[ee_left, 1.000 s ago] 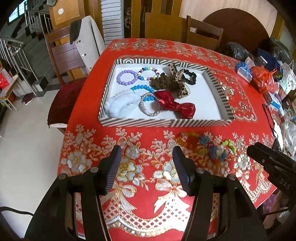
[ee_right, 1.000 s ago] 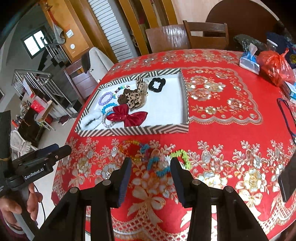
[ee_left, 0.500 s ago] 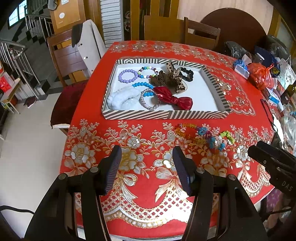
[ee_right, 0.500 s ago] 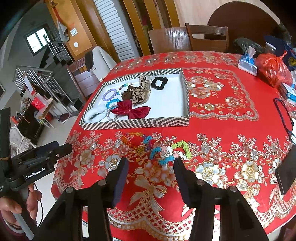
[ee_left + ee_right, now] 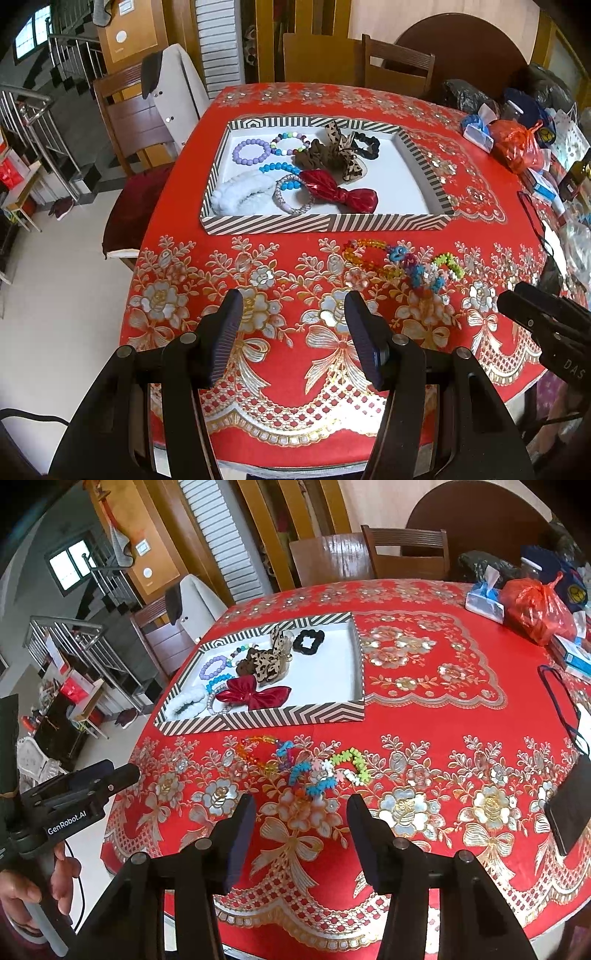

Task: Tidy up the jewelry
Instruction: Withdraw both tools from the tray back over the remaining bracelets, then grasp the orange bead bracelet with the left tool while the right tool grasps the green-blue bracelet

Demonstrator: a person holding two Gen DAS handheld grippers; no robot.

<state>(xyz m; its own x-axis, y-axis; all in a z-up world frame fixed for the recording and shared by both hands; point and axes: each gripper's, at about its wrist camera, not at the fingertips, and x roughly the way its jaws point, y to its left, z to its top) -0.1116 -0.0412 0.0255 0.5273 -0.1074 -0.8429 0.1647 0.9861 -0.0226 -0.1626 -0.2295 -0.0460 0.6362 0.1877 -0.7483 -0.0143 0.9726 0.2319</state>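
A striped tray (image 5: 325, 223) (image 5: 266, 716) on the red tablecloth holds bead bracelets, a white fluffy scrunchie (image 5: 242, 194), a red bow (image 5: 340, 190) (image 5: 255, 696), a leopard bow and a black scrunchie (image 5: 308, 641). Loose colourful bracelets (image 5: 406, 260) (image 5: 306, 768) lie on the cloth in front of the tray. My left gripper (image 5: 291, 332) is open and empty above the table's near edge. My right gripper (image 5: 299, 830) is open and empty, just short of the loose bracelets.
A red plastic bag (image 5: 535, 609), a tissue pack (image 5: 484, 603) and clutter sit at the table's far right. A black phone-like slab (image 5: 569, 812) with a cord lies at the right edge. Wooden chairs (image 5: 399, 70) stand around the table.
Both grippers have pulled back and up from the table, so the tray and bracelets look farther away. Nothing on the table has moved.
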